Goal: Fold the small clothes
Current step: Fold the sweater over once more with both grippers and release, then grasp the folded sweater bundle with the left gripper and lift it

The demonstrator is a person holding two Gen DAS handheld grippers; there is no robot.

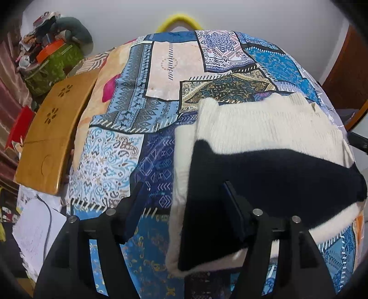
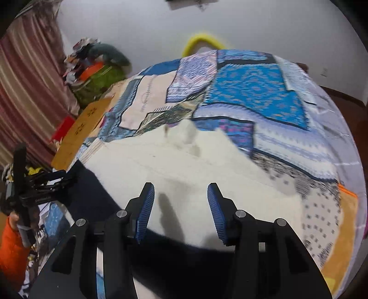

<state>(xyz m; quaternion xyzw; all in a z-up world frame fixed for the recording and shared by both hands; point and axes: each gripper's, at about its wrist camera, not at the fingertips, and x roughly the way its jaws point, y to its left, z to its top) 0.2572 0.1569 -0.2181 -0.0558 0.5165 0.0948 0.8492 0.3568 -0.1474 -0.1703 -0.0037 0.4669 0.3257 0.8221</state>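
Observation:
A cream knitted garment (image 1: 264, 124) with a black band (image 1: 264, 174) lies on the patchwork bedspread (image 1: 142, 110). My left gripper (image 1: 184, 197) is open over its left edge, with the cloth draped between the fingers and over the right finger. In the right wrist view the same cream garment (image 2: 184, 161) fills the middle, its black band (image 2: 174, 260) near the camera. My right gripper (image 2: 180, 207) is open and empty just above the cream cloth. The left gripper (image 2: 46, 181) shows at the garment's left edge.
A wooden lap table (image 1: 53, 128) lies at the bed's left edge, with papers (image 1: 36, 232) below it. A green bag heaped with clutter (image 1: 53, 59) stands far left by a striped curtain (image 2: 30, 92). A yellow hoop (image 1: 179, 21) stands behind the bed.

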